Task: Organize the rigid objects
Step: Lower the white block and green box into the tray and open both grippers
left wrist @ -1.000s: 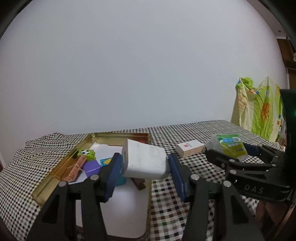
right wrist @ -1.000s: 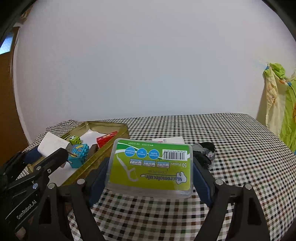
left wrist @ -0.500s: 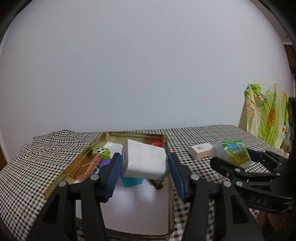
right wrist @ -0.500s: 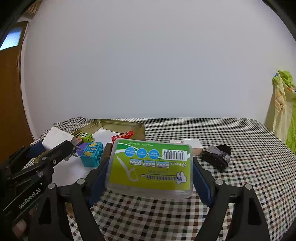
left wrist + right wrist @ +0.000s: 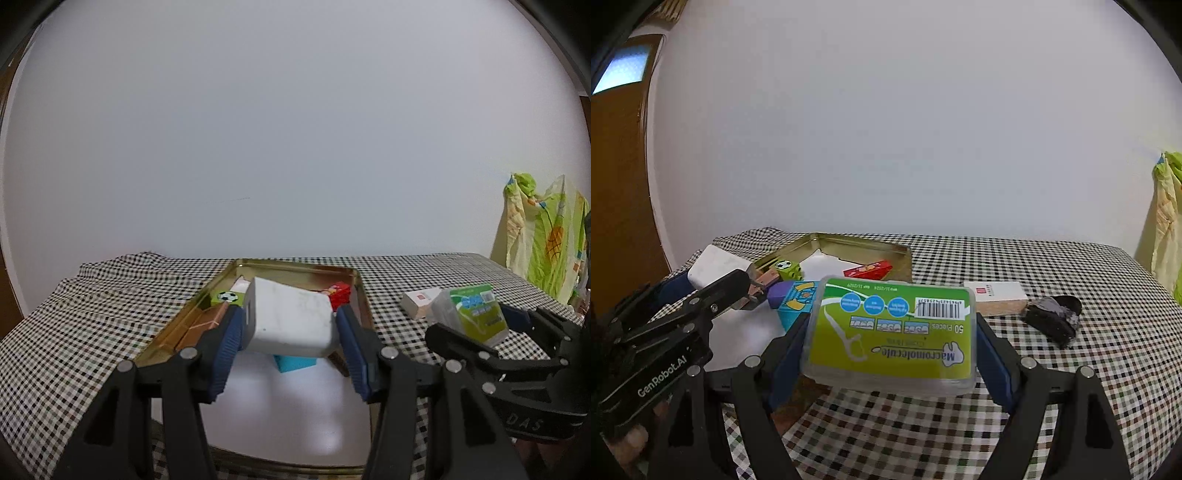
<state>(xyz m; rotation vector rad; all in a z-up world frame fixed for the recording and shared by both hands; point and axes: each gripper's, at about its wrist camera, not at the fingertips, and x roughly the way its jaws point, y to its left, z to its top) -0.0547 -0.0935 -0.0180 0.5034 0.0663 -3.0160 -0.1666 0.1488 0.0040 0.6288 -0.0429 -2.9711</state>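
My left gripper (image 5: 290,332) is shut on a white rounded block (image 5: 290,319), held in the air over the gold tray (image 5: 356,291). My right gripper (image 5: 890,339) is shut on a clear floss-pick box with a green label (image 5: 890,332), held above the checked cloth to the right of the tray (image 5: 864,245). Each gripper shows in the other's view: the right one (image 5: 471,325) with its box, the left one (image 5: 713,275) with the white block (image 5: 716,264). In the tray lie a green football cube (image 5: 227,297), a red box (image 5: 340,293), a teal block (image 5: 293,363), a purple block (image 5: 779,291) and a copper-coloured piece (image 5: 201,323).
A small white and tan box (image 5: 995,297) and a black crumpled thing (image 5: 1051,315) lie on the checked tablecloth (image 5: 1089,350) right of the tray. A yellow-green patterned cloth (image 5: 543,243) hangs at the far right. A brown door (image 5: 617,206) stands at the left, a white wall behind.
Both views have swung to the left, so the tray now sits straight under and ahead of the left gripper. Both grips are unchanged.
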